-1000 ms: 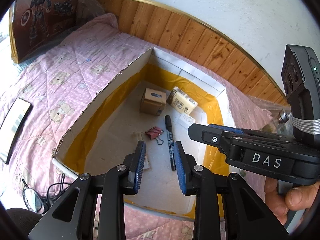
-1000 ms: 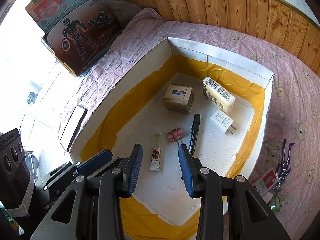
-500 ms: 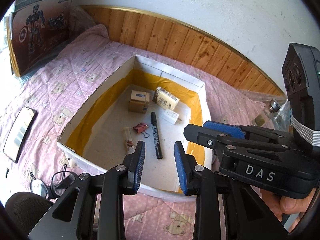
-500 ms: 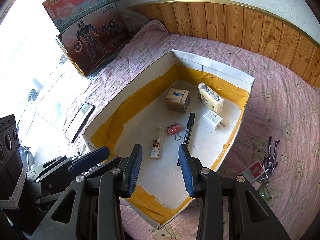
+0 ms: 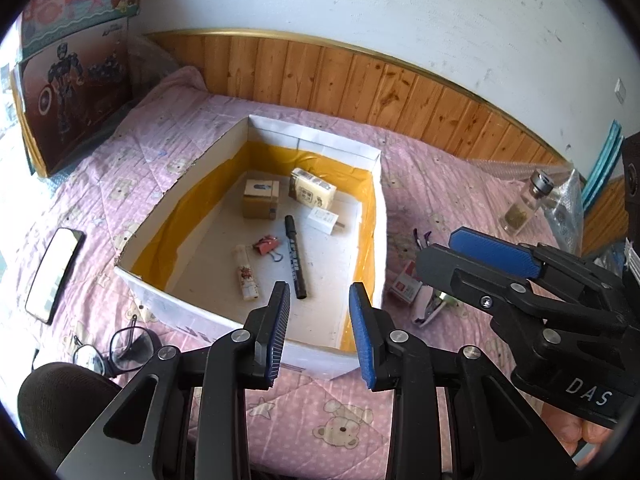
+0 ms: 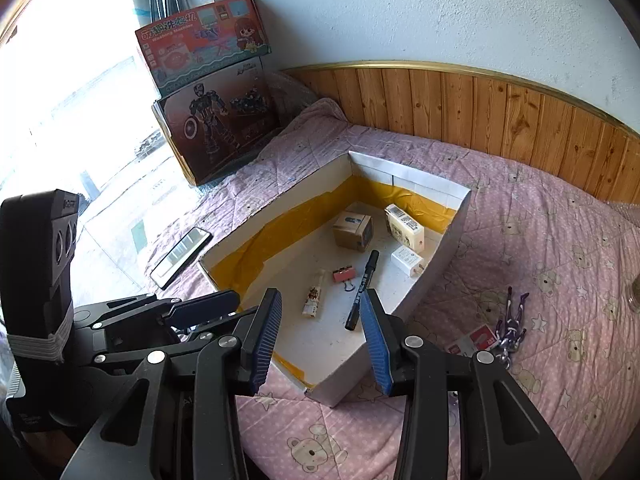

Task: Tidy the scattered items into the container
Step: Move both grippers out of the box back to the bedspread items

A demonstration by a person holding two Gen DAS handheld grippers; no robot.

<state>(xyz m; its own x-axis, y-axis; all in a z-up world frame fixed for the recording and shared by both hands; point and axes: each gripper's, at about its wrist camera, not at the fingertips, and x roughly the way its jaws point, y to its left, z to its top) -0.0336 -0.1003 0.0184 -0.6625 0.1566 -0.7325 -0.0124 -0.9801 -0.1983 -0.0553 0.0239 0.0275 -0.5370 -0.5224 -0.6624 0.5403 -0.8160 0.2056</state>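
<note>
Left wrist view: left gripper [image 5: 320,320] sits low centre, jaws apart and holding nothing, hanging over the near rim of the white box [image 5: 378,216]. Box label text is too small to read. The marker [image 5: 295,257] lies mid-frame on the box floor. A stapler [image 5: 430,308] at right is half hidden behind the right gripper [image 5: 492,248], marked "DAS".

Right wrist view: right gripper [image 6: 320,330] is spread apart, empty. "Washing Machine" is readable on the toy box [image 6: 200,40], upper left. A purple figure [image 6: 512,320] lies on open quilt [image 6: 560,280] at right.
</note>
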